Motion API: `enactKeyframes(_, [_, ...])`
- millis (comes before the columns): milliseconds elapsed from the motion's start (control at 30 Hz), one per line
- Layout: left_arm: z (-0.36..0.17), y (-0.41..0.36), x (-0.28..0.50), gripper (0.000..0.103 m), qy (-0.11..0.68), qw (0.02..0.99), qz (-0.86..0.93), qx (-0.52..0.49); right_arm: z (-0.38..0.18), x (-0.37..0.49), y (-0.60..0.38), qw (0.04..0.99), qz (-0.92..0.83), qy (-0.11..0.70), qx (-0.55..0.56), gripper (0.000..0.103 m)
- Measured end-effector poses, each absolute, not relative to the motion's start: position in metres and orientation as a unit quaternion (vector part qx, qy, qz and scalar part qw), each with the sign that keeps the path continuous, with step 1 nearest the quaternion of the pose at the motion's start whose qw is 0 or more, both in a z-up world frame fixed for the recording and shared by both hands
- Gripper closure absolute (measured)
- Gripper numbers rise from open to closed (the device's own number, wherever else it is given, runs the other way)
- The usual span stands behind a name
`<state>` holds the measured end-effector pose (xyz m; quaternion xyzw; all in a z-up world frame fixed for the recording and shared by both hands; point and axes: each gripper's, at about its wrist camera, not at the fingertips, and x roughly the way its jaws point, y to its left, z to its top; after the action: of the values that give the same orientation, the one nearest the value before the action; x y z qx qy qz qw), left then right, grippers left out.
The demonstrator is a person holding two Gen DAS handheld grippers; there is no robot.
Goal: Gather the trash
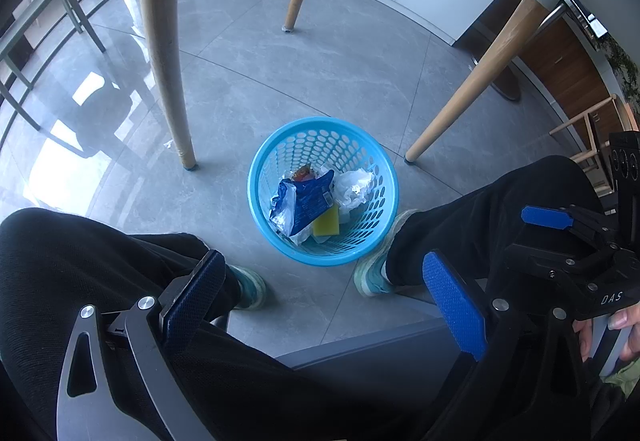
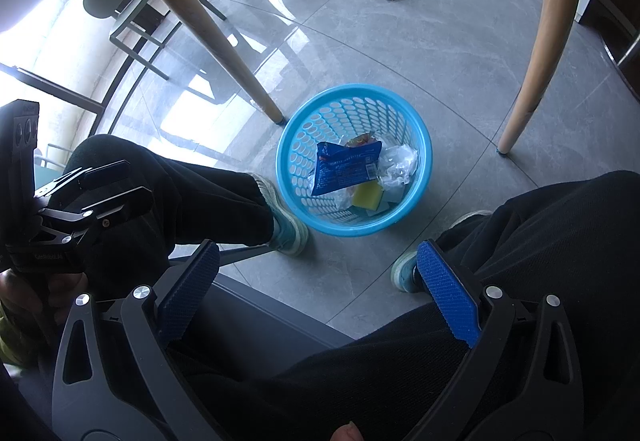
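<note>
A light-blue perforated basket (image 1: pixel 320 121) (image 2: pixel 352 88) stands on the grey tile floor between a seated person's feet. Inside lie a blue snack wrapper (image 1: pixel 306 203) (image 2: pixel 346 165), crumpled clear-white plastic (image 1: pixel 355 188) (image 2: pixel 397 162), a yellow sponge (image 1: pixel 326 225) (image 2: pixel 367 196) and a red-orange packet (image 1: pixel 302 173) (image 2: pixel 360 140). My left gripper (image 1: pixel 324 297) hovers over the person's lap, above and short of the basket, open with nothing between its blue pads. My right gripper (image 2: pixel 318 291) hangs likewise above the lap, open and empty.
Black-trousered legs (image 1: pixel 80 261) (image 2: pixel 560 241) and teal shoes (image 1: pixel 370 273) (image 2: pixel 288 233) flank the basket. Wooden table legs (image 1: pixel 168 81) (image 2: pixel 536 61) stand around it on the floor. A grey seat edge (image 1: pixel 360 349) runs below. A chair frame (image 1: pixel 24 41) stands far left.
</note>
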<state>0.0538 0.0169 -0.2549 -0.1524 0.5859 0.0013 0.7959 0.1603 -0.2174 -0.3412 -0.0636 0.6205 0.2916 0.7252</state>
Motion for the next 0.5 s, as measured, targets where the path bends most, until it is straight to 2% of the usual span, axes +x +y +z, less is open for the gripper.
enactKeyframes(500, [-0.2557,0.0123,0.053,0.006,0.587,0.797,-0.005,-0.143,-0.3413,0.1619,-0.2189,0.725,0.292,0.621,-0.064,0.009])
